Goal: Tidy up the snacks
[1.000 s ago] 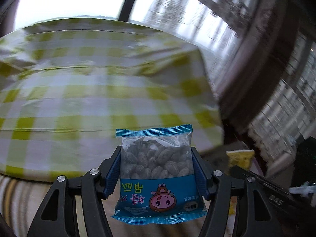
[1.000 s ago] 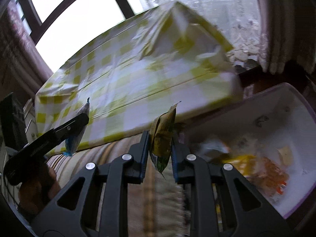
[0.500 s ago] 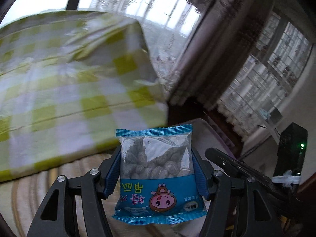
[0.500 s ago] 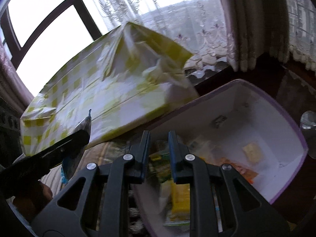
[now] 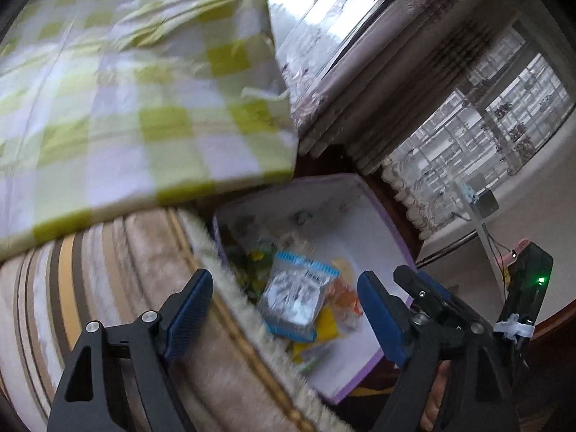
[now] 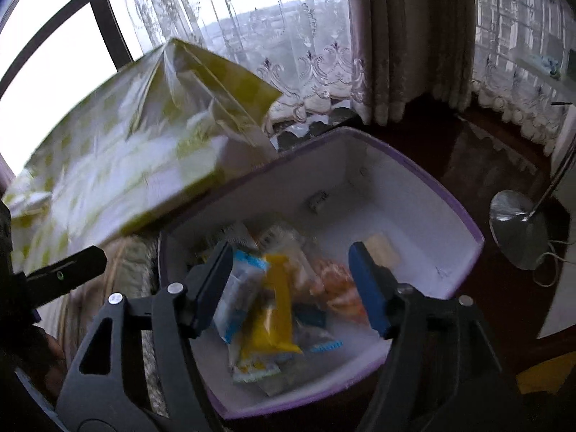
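Note:
A white box with a purple rim [image 5: 378, 212] [image 6: 424, 172] stands on the dark floor beside the striped couch edge. Several snack packets lie in it. The blue peanut packet [image 5: 293, 297] [image 6: 235, 289] is in the box, clear of my left gripper [image 5: 284, 318], whose jaws are opening with nothing pressed between the pads. The yellow packet [image 6: 271, 318] lies on the heap below my right gripper [image 6: 291, 282], whose jaws are opening too, free of it. The right gripper's black finger [image 5: 428, 288] shows at the right in the left wrist view.
A table with a yellow-green checked cloth [image 5: 126, 108] [image 6: 144, 165] overhangs the box's left side. Striped couch fabric [image 5: 126, 306] lies under the left gripper. A lamp base [image 6: 518, 230] stands on the dark floor to the right. Curtains [image 6: 396, 54] hang behind.
Both grippers swung from the checked table over to the box and opened. The blue peanut packet left the left jaws and the yellow packet left the right jaws; both now lie in the box.

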Demonstrator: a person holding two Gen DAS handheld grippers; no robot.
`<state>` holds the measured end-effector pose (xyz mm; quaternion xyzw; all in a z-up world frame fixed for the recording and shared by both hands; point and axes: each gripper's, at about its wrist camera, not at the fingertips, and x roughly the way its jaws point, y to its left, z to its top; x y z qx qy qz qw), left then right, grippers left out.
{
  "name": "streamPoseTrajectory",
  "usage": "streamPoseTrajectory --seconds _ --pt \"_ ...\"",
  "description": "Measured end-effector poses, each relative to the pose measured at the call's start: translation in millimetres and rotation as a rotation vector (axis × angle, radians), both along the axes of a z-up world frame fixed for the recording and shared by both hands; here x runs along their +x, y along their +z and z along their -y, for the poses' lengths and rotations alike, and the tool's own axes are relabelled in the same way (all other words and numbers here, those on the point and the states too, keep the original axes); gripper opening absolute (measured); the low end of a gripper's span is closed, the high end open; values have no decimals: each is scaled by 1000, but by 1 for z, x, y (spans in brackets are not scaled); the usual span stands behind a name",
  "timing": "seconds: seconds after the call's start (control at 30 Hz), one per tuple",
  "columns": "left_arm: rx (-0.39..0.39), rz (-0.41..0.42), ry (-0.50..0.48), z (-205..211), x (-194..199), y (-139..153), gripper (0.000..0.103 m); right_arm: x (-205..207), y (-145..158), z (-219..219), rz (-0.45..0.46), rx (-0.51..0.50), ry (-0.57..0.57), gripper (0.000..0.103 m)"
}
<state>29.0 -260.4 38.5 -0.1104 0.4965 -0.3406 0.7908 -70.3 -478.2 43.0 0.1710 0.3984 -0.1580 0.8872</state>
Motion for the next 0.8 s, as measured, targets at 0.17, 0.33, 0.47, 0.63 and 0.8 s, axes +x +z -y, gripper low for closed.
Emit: streamPoseTrajectory --seconds 0.17,0.33,0.47,0.63,0.8 --pt "43 40 -21 -5 -14 2 86 -12 -4 -15 -49 -45 8 74" --pt "95 60 -59 7 -17 -1 97 -20 -1 -21 -86 -86 6 74" --pt "89 66 -71 11 -17 -2 103 -22 5 -21 -91 -105 -10 76" --pt "67 42 -50 8 -15 -4 103 -20 7 -22 -94 -114 -7 76" --pt "90 53 -51 12 -16 -5 103 -21 6 -23 -91 -107 -4 76"
